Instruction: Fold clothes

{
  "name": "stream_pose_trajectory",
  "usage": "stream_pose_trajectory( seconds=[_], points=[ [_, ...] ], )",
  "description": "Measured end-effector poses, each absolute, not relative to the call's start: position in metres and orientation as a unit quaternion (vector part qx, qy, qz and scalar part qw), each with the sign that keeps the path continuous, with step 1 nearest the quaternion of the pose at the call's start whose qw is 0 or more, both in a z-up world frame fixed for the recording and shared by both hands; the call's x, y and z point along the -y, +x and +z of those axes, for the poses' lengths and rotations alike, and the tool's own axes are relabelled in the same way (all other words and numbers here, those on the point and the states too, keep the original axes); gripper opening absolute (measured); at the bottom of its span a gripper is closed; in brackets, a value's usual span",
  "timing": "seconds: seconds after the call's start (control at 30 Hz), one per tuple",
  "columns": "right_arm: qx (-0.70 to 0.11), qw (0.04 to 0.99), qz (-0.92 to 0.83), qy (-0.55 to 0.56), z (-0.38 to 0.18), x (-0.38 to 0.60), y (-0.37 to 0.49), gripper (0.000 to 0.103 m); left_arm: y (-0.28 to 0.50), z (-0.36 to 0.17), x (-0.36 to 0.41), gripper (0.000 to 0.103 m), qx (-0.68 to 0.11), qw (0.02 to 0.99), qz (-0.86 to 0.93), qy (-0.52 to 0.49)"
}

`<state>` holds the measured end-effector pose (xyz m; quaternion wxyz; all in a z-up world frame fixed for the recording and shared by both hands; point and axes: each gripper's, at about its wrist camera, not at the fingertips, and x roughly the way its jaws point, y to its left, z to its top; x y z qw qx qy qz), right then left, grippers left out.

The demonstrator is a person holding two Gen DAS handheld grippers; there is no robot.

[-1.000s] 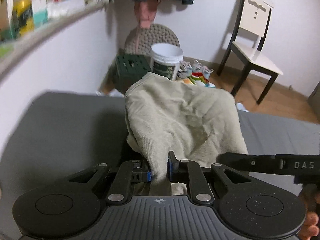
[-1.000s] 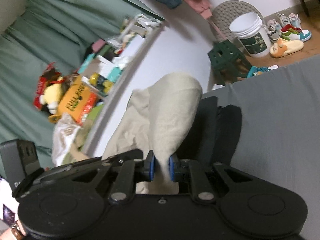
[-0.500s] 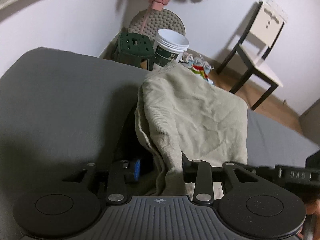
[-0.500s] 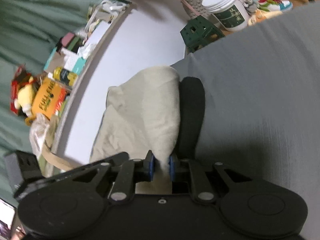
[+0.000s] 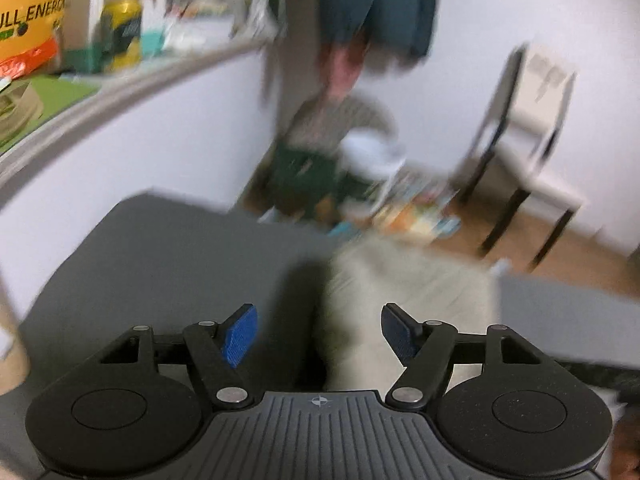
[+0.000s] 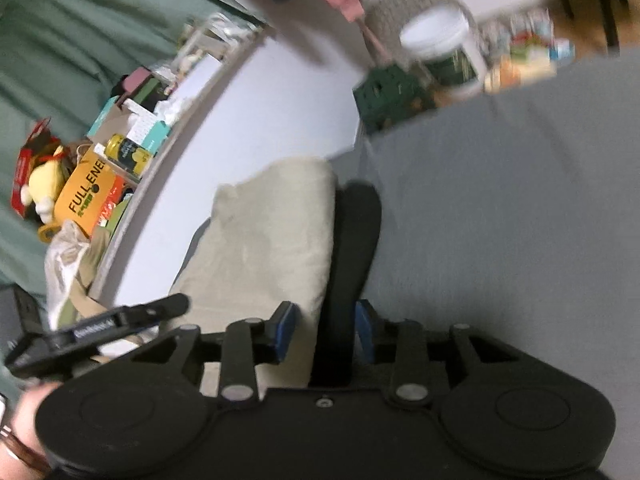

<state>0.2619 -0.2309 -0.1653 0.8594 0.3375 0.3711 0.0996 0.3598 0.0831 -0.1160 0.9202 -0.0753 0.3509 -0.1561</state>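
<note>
A beige garment (image 5: 404, 296) lies folded on the grey bed (image 5: 168, 264). My left gripper (image 5: 318, 336) is open just above its near edge, and the cloth lies between the spread blue pads without being held. In the right wrist view the same garment (image 6: 268, 240) lies flat on the grey bed (image 6: 500, 208). My right gripper (image 6: 322, 332) is open, with the garment's near edge between its pads. The left gripper's body (image 6: 96, 328) shows at the left of that view. Both views are motion-blurred.
A white wall (image 5: 168, 136) with a cluttered shelf (image 5: 100, 44) runs along the bed's left. On the floor beyond the bed stand a green stool (image 5: 304, 172), a white bucket (image 6: 444, 52), shoes (image 5: 416, 212) and a chair (image 5: 536, 152).
Both grippers have opened and let go of the beige garment. It has dropped from a raised drape to lie flat on the bed. The left gripper has tilted upward.
</note>
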Motion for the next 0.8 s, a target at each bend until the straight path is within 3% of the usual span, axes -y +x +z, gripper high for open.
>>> stream_pose_trajectory(
  seconds=[0.17, 0.43, 0.67, 0.8],
  points=[
    [-0.33, 0.87, 0.161, 0.329, -0.146, 0.216, 0.261, 0.034, 0.354, -0.139, -0.091, 0.069, -0.351, 0.89, -0.23, -0.178],
    [-0.367, 0.86, 0.166, 0.313, -0.163, 0.203, 0.263, 0.033, 0.362, -0.186, -0.083, 0.069, -0.431, 0.887, -0.12, -0.117],
    [-0.365, 0.869, 0.165, 0.291, -0.133, 0.223, 0.218, 0.034, 0.315, -0.123, -0.086, 0.069, -0.392, 0.906, -0.122, -0.105],
    [-0.364, 0.874, 0.165, 0.278, -0.116, 0.235, 0.192, 0.039, 0.259, -0.071, -0.073, 0.069, -0.376, 0.911, -0.154, -0.069]
  ],
)
